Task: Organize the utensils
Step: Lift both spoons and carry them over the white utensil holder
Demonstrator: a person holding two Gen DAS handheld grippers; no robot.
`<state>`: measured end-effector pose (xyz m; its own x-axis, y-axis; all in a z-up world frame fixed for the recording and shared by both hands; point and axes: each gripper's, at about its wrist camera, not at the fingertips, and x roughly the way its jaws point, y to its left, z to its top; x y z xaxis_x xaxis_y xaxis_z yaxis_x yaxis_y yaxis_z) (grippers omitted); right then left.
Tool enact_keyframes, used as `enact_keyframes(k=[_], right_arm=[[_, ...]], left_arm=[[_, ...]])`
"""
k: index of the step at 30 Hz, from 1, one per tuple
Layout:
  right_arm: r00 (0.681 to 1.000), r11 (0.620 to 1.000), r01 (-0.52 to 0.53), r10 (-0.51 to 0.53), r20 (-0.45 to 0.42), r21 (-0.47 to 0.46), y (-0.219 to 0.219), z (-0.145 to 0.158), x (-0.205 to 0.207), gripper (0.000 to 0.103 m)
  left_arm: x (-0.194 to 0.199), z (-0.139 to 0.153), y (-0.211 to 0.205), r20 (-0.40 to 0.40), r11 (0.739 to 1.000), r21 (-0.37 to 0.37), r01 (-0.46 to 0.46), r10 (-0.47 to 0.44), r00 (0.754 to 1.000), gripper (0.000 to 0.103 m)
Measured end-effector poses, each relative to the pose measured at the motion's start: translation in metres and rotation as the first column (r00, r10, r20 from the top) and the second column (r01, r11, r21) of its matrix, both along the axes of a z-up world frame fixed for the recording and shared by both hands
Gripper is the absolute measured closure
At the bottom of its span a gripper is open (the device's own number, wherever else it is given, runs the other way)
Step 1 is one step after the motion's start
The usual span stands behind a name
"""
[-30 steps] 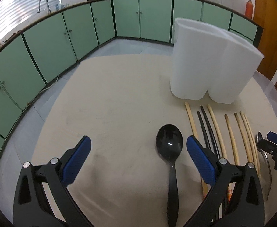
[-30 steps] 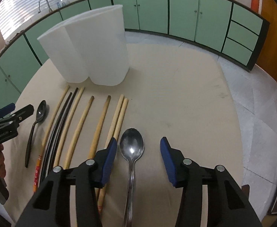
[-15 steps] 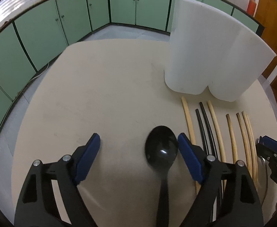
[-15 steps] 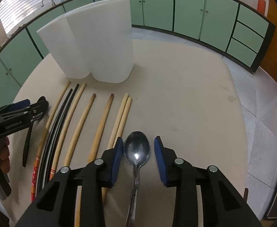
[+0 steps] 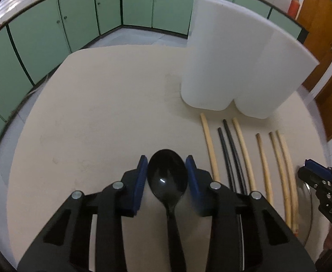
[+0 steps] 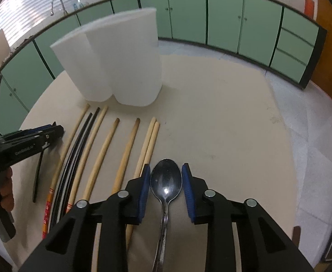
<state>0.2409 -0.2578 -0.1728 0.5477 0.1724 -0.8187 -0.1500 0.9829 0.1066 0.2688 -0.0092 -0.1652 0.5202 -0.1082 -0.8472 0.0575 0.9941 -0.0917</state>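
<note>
Raised letters "DAS" being made out on black body of right gripper (image 5: pixel 318 176), seen at right edge of left wrist view. Moulded wording being shown on side of left gripper (image 6: pixel 52 133) in right wrist view; too blurred, possibly brand name. Nothing else being read.

The left gripper (image 5: pixel 167 170), wide open a second ago, is closing, and its blue pads now flank the black spoon's (image 5: pixel 167 176) bowl. The right gripper (image 6: pixel 166 179) is closing too, narrowed from a looser gap to sit just beside the metal spoon's (image 6: pixel 166 182) bowl.
</note>
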Motion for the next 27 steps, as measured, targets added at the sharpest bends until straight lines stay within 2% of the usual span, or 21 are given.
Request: enact_keyframes(k=[4, 10, 17, 18, 27], right_arm=[[0.999, 1.000, 0.009, -0.009, 0.033, 0.015, -0.005, 0.006, -0.010, 0.075], [0.994, 0.998, 0.033, -0.039, 0.102, 0.056, -0.013, 0.021, -0.027, 0.075], [0.980, 0.995, 0.018, -0.037, 0.196, 0.100, -0.016, 0.042, -0.049, 0.075], [0.976, 0.994, 0.011, -0.034, 0.214, 0.105, -0.015, 0.047, -0.052, 0.075], [0.944, 0.992, -0.024, -0.018, 0.330, 0.124, -0.016, 0.084, -0.072, 0.075]], left_arm=[[-0.019, 0.008, 0.002, 0.067, 0.999, -0.038, 0.021, -0.018, 0.998, 0.070], [-0.053, 0.026, -0.001, 0.184, 0.998, -0.042, 0.041, -0.033, 0.982, 0.070], [-0.087, 0.046, 0.000, 0.347, 0.998, -0.013, 0.064, -0.055, 0.936, 0.070], [-0.093, 0.048, 0.010, 0.359, 0.997, -0.017, 0.069, -0.058, 0.932, 0.070], [-0.118, 0.067, 0.007, 0.451, 0.996, -0.040, 0.085, -0.057, 0.891, 0.070]])
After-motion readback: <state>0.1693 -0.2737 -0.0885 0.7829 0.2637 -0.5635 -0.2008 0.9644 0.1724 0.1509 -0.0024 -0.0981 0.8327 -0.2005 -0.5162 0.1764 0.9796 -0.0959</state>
